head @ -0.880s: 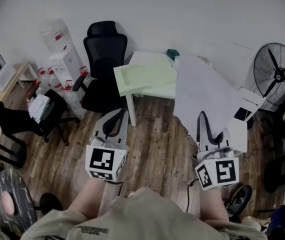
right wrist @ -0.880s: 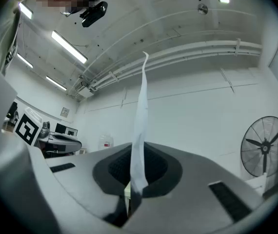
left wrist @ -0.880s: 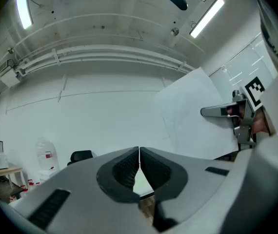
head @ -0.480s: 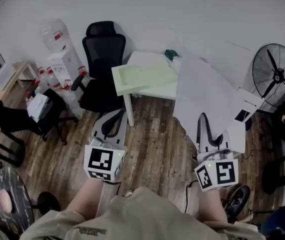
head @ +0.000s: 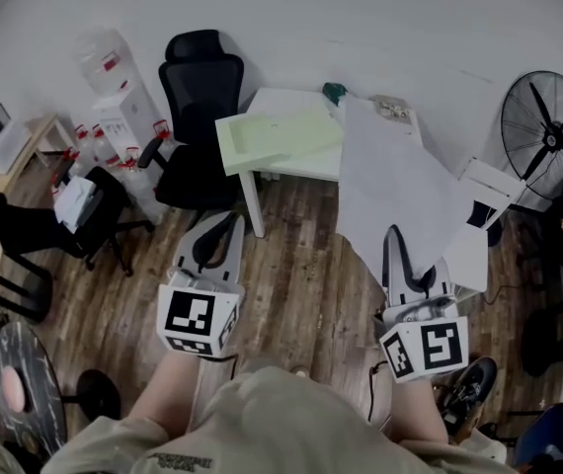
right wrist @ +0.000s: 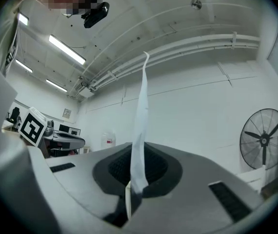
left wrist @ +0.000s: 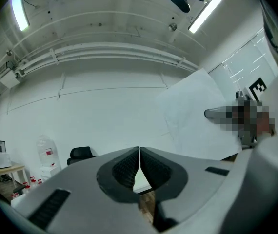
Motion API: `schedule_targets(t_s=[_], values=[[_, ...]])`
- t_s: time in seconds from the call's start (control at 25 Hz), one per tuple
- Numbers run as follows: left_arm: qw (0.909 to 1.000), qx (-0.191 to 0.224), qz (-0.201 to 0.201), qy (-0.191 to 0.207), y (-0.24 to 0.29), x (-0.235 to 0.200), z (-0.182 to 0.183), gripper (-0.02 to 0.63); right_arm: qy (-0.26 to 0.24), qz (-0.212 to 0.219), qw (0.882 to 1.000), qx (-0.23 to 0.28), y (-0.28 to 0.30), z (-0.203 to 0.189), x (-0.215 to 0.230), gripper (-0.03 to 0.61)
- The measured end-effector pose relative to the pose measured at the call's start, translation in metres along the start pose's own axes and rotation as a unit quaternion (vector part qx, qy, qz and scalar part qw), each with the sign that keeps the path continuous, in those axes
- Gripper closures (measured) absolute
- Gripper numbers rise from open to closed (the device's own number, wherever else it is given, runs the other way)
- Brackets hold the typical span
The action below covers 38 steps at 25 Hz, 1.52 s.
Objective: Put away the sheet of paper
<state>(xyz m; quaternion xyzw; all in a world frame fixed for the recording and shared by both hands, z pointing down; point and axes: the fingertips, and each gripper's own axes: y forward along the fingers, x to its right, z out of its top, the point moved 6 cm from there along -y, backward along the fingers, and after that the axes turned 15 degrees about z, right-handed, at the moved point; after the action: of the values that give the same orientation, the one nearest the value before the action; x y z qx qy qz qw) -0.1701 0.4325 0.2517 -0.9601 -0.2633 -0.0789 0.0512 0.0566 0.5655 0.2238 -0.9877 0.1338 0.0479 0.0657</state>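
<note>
Paper sheet pinched in right gripper; left gripper closed, seemingly empty

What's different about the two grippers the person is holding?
The right gripper pinches the paper by its lower edge; the left gripper pinches nothing. In the head view the right gripper sits just below the raised paper, while the left gripper is over bare floor. Both are shut.
</note>
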Motion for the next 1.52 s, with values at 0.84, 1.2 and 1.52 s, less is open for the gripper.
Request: schedule_targets(t_s=[0.84, 1.2, 1.52], values=[[0.9995, -0.007, -0.014, 0.026, 0.055, -0.005, -0.023, 0.592, 0.026, -0.006, 1.000, -0.011, 0.042, -0.028, 0.039, 0.555], [0.9993, -0.025, -0.020, 0.019, 0.144, -0.036, -0.048, 0.592, 0.032, -0.006, 0.999, -0.034, 0.124, -0.057, 0.079, 0.555], [0.9987, -0.037, -0.030, 0.020, 0.243, -0.074, -0.060, 0.592, 0.042, -0.007, 0.998, -0.052, 0.222, -0.079, 0.120, 0.555]])
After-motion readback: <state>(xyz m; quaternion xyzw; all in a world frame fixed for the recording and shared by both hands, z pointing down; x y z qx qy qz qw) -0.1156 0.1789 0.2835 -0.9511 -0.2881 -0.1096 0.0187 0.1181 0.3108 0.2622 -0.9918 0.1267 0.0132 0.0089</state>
